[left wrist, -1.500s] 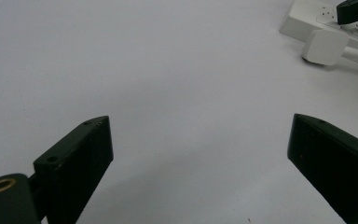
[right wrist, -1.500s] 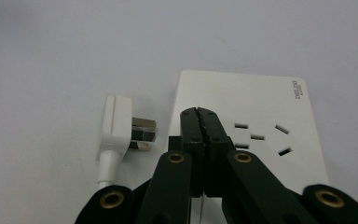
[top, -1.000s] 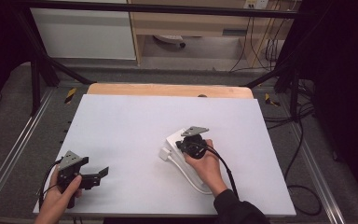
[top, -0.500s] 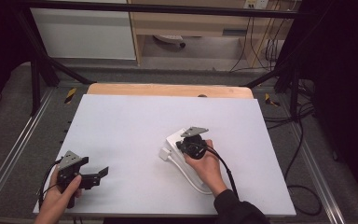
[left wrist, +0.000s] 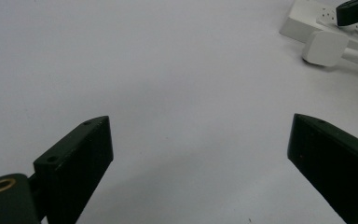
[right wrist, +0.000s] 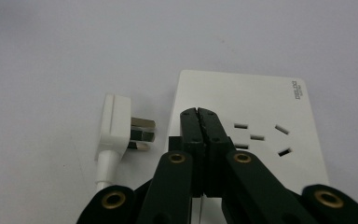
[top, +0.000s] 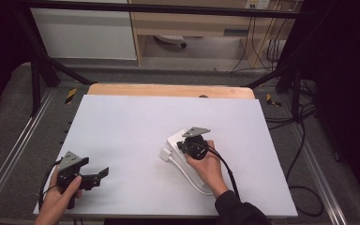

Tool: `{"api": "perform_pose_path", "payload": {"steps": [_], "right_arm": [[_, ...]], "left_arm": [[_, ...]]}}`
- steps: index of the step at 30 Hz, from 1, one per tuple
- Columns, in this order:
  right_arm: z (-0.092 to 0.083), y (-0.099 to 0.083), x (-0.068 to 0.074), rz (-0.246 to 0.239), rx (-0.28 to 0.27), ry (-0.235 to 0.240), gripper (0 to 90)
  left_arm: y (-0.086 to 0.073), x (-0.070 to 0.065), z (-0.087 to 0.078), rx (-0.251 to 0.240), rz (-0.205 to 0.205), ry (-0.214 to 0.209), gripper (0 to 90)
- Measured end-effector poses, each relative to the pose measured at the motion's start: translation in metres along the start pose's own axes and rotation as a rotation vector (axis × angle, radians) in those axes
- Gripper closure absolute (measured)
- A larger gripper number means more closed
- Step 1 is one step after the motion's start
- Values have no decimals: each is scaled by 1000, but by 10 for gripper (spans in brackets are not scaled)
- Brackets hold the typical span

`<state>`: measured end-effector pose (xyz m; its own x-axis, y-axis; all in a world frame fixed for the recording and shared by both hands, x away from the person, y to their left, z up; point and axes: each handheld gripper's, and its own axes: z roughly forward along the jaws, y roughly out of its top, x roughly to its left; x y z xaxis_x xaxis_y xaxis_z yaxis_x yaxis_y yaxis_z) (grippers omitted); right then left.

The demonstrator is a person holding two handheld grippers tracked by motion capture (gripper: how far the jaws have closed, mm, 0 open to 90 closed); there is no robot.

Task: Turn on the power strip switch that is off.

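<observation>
Right gripper [right wrist: 199, 114] pressed shut over the power strip [right wrist: 261, 112] — plug [right wrist: 119, 126] loose just beside it.
Left gripper [left wrist: 198, 154] idles well apart, jaws spread — probably best to pin the strip, then take the plug squarely, prongs facing the sockets.

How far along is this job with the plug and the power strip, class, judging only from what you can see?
Done: nothing visible; the white plug lies on the table beside the power strip, its prongs bare, not in a socket. In hand: the right gripper, jaws shut, sits over the strip; the left gripper waits open, apart. Left: probably gripping and inserting the plug.
</observation>
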<state>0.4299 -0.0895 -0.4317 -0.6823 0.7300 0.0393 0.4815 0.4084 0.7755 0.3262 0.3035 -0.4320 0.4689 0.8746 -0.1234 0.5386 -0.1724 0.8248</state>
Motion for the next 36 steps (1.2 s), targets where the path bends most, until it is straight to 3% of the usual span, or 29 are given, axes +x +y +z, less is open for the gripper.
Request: {"api": "perform_pose_path", "payload": {"steps": [23,32,34,35,36], "right_arm": [[-11,3,-1,-3,-31,9,873],[-19,5,-2,16,-48,15,729],[-21,6,-3,28,-50,14,633],[-23,7,-4,37,-52,7,541],[-23,7,-4,37,-52,7,541]], "left_arm": [[0,-1,0,0,-2,2,67],[0,0,-1,-1,-2,0,67],[0,0,-1,-2,-4,0,67],[0,0,-1,-2,-3,0,67],[0,0,-1,-1,-2,0,67]]}}
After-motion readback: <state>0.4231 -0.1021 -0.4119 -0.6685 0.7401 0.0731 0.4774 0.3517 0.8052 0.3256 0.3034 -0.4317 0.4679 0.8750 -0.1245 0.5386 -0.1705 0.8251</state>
